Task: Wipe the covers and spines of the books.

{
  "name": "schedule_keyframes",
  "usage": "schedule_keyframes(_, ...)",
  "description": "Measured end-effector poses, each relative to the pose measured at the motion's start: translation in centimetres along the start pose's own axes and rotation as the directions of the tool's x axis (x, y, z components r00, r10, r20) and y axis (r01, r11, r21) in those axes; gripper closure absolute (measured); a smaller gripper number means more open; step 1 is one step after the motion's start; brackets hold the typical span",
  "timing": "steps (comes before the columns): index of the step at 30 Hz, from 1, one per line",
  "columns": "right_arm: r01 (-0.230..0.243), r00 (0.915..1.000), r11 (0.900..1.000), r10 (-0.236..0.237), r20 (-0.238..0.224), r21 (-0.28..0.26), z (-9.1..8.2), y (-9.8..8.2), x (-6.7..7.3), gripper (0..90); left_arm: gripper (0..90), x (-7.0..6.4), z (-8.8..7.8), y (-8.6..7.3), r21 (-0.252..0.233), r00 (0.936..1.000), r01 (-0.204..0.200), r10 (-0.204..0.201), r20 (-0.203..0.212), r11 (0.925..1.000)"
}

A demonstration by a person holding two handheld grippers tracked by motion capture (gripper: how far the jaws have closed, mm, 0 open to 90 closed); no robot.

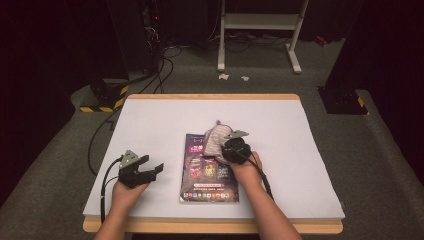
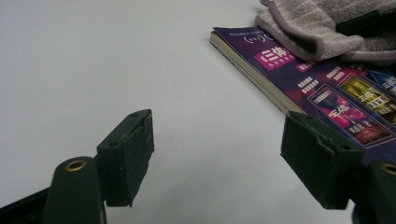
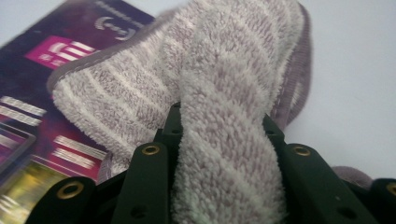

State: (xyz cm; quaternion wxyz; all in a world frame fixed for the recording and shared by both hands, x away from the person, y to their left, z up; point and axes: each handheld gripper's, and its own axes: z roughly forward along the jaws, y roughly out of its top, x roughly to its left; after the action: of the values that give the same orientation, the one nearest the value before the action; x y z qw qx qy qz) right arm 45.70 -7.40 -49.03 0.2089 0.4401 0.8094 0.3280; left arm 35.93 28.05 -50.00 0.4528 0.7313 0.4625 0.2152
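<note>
Right gripper view: the towel (image 3: pixel 224 93) is pinched between the jaws of the right gripper (image 3: pixel 223 135) — a thick fold rises from between them, the rest drooping beyond onto the book (image 3: pixel 42 70). The high view adds what this close shot hides: the right gripper (image 1: pixel 231 142) and towel (image 1: pixel 216 137) sit over the book's (image 1: pixel 209 172) far end, on the white table (image 1: pixel 165 120).

Left gripper (image 2: pixel 217 154) view: jaws apart, nothing between them, bare table (image 2: pixel 93 60) ahead; book (image 2: pixel 327 88) off beyond the right-hand jaw.

Towel — fluffy, pale grey-lilac, faint stripes, stitched darker edge, bunched.
</note>
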Motion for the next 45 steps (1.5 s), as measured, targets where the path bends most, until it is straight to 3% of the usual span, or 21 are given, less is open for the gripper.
schedule_keyframes(4, -0.055, 0.9983, 0.998, 0.055, 0.022, -0.007, -0.6, -0.7, -2.1, 65.6, 26.0, 0.0, 0.0, 0.0, -0.002, 1.0000, -0.001, 0.001, -0.002, 1.0000)
schedule_keyframes(7, -0.072, 0.9972, 0.997, 0.072, 0.018, -0.012, -0.4, -0.7, -2.6, 65.6, 26.0, 0.0, 0.1, 0.0, 0.010, 1.0000, -0.003, 0.003, -0.001, 0.9999)
schedule_keyframes(13, -0.085, 0.9963, 0.996, 0.085, 0.013, -0.015, 0.4, 0.0, -2.9, 65.5, 26.0, -0.2, 0.1, 0.0, 0.008, 1.0000, -0.003, 0.003, 0.003, 1.0000)
schedule_keyframes(21, -0.073, 0.9972, 0.997, 0.073, 0.015, 0.010, 2.6, 2.4, -2.5, 65.9, 25.9, 0.0, 0.1, 0.0, 0.004, 1.0000, -0.002, 0.002, 0.008, 1.0000)
schedule_keyframes(25, -0.044, 0.9988, 0.999, 0.043, 0.021, 0.020, 3.4, 3.5, -1.1, 67.0, 25.9, 0.0, 0.1, 0.0, 0.004, 1.0000, -0.001, 0.001, 0.010, 1.0000)
schedule_keyframes(28, 0.005, 1.0000, 1.000, -0.005, 0.001, 0.022, 4.1, 4.3, 1.0, 67.1, 25.8, -0.1, 0.2, -0.1, 0.004, 0.9999, -0.002, 0.002, 0.013, 1.0000)
schedule_keyframes(30, 0.013, 0.9999, 1.000, -0.013, -0.002, 0.023, 4.3, 4.5, 1.5, 67.2, 25.9, -0.1, 0.2, 0.0, 0.005, 0.9999, 0.000, 0.000, 0.016, 1.0000)
schedule_keyframes(38, 0.081, 0.9942, 0.997, -0.079, -0.073, 0.019, 6.2, 6.8, 6.3, 67.3, 25.8, 0.0, 0.2, 0.0, 0.006, 0.9998, 0.001, -0.001, 0.019, 1.0000)
schedule_keyframes(39, 0.081, 0.9942, 0.997, -0.079, -0.073, 0.019, 6.2, 6.8, 6.3, 67.3, 25.9, 0.0, 0.2, 0.0, 0.006, 0.9998, 0.001, -0.001, 0.019, 1.0000)
schedule_keyframes(40, 0.099, 0.9915, 0.995, -0.097, -0.087, 0.018, 6.7, 7.3, 7.5, 67.3, 25.8, 0.0, 0.2, -0.1, 0.006, 0.9998, 0.003, -0.003, 0.022, 1.0000)
schedule_keyframes(45, 0.109, 0.9899, 0.994, -0.107, -0.093, 0.013, 7.3, 8.0, 8.6, 67.2, 25.8, -0.1, 0.3, -0.1, 0.005, 0.9996, 0.003, -0.003, 0.027, 1.0000)
